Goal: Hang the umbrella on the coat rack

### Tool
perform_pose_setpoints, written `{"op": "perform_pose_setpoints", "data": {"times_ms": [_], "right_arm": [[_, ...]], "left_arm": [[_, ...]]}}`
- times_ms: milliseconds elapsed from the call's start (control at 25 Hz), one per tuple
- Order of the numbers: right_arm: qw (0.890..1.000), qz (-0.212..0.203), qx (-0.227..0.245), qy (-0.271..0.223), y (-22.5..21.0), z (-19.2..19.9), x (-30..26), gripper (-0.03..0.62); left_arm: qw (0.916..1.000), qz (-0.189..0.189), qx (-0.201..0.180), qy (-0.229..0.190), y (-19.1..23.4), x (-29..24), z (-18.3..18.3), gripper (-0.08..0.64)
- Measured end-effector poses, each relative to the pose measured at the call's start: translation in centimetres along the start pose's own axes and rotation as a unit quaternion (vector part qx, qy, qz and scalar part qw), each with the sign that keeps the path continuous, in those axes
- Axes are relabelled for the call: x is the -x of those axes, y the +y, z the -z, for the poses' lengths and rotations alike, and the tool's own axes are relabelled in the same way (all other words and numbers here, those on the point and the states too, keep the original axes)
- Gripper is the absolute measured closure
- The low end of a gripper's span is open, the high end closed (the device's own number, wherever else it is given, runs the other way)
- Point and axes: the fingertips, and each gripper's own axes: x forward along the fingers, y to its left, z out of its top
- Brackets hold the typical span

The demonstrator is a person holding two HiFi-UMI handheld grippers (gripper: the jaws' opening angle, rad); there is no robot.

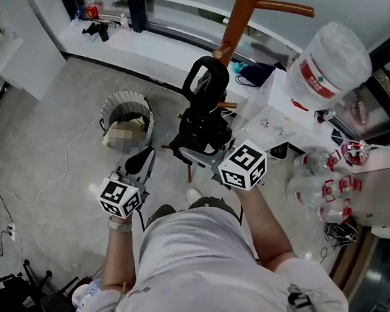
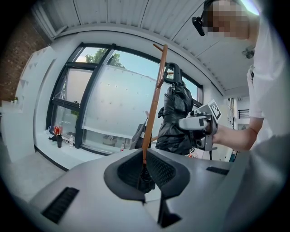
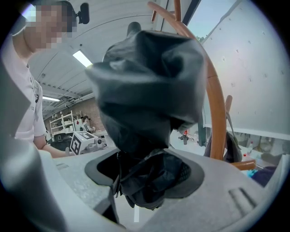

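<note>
**Item:** black folded fabric umbrella [image 1: 201,125] with a black loop handle [image 1: 208,60].

**Location:** we find it upright, just beside the pole of the tall orange-brown wooden coat rack [image 1: 237,15], on the person's side of it, with the loop uppermost. In the head view the loop sits just below a rounded peg end [image 1: 222,51] of the rack. We see no peg passing through the loop.

**Right gripper [image 3: 149,179]:** the jaws are clamped on the umbrella's bunched black fabric, low on the bundle, and the fabric fills the space between the pads. We judge that this grip carries the umbrella's whole weight.

**Left gripper [image 2: 146,174]:** the jaws are apart with nothing between them, and the rack's pole shows through the gap from well back. This gripper stands off from the rack, to the left of the umbrella, and has no part in the hold.

**Status, as we judge it:**
- Done: the umbrella is off the floor, brought to the rack, and its loop is at peg height.
- Left to do: slip the loop over a peg, let the weight settle there, then open the right jaws and draw clear.

**Also entered:**
- A pale round waste bin [image 1: 127,111] stands on the floor left of the rack.
- A large clear water bottle with a red label [image 1: 331,62] lies right of the rack.
</note>
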Motion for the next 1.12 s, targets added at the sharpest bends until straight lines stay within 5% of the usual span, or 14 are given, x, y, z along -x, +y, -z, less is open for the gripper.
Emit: {"op": "perform_pose_setpoints", "data": {"times_ms": [480,1120], "right_arm": [[1.0,-0.009,-0.008,-0.024,-1.9,-3.0,-0.2,0.316],[0.999,-0.021,-0.037,-0.022,-3.4,-1.7,-0.7,0.316]], "left_arm": [[0.9999,-0.014,-0.002,0.002,0.2,-0.5,-0.7,0.557],[0.9995,-0.028,0.006,0.016,0.0,-0.6,0.4,0.557]]}}
